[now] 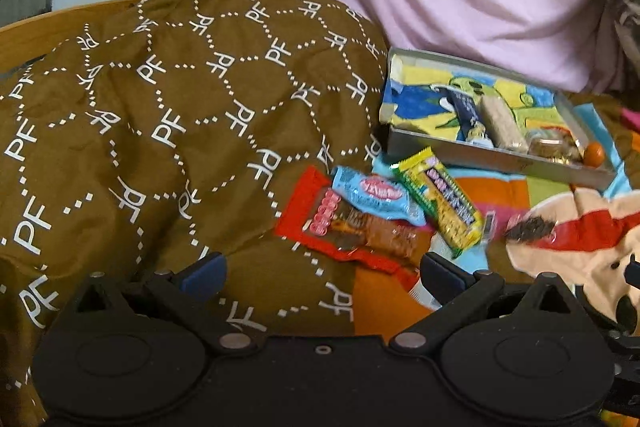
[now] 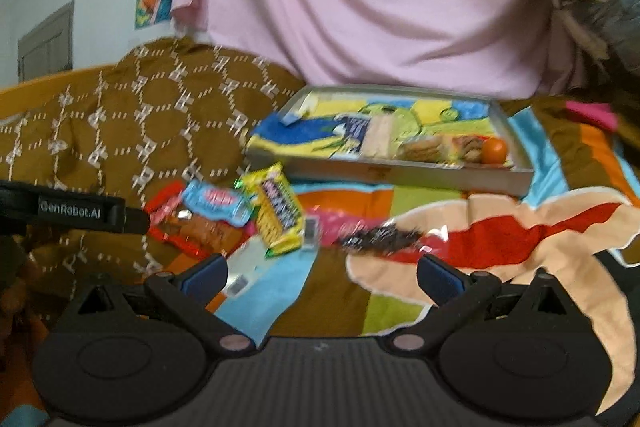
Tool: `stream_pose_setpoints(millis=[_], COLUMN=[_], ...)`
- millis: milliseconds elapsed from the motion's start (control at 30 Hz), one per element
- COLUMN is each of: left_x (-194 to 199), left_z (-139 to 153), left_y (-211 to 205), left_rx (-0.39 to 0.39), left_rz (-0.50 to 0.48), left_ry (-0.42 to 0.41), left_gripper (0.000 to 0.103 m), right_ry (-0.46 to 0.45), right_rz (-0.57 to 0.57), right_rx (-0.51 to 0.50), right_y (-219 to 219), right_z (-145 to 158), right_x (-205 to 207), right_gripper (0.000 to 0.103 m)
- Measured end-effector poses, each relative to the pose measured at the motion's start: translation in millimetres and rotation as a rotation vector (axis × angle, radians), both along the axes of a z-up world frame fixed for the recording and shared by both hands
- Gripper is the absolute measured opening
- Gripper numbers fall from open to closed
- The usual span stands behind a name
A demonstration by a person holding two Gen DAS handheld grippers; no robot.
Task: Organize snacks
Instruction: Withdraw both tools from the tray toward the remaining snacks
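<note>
Both the left gripper (image 1: 322,273) and right gripper (image 2: 322,273) gape, holding nothing. The yellow snack bar (image 1: 440,201) lies on the bedspread before the tray (image 1: 496,157), angled toward it; right view blurred

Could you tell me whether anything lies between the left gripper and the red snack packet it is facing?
Nothing visible does. The left gripper is open, and only brown quilt lies between it and the red packet. The blue packet overlaps the red packet's far edge, beside the yellow bar.
</note>
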State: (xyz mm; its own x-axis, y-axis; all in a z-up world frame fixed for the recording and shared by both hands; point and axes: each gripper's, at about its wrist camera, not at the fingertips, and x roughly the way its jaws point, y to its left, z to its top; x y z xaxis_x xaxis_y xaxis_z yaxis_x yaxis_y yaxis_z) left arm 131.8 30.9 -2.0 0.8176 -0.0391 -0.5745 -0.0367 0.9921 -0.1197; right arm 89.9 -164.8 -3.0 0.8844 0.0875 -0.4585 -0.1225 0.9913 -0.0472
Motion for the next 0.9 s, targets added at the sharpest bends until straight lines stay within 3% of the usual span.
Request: stream_pose_setpoints(millis=[267, 667, 900], left_x=[4, 7, 7], left_z=[-7, -13, -17], left_y=[0, -9, -6], left_rx=[-0.003, -0.008, -0.053], left_rz=[-0.004, -0.025, -0.028], left_ry=[0.018, 0.03, 0.044], left_gripper=[0.102, 0.102, 0.102], right_ry=[0.06, 0.107, 0.125], right_rz=[0.042, 0.033, 0.036], right_rx=[-0.05, -0.036, -0.038], right_y=[14, 10, 11], right_z=[-16, -22, -23], right_x=[9, 16, 19], right_gripper=[0.103, 0.103, 0.103])
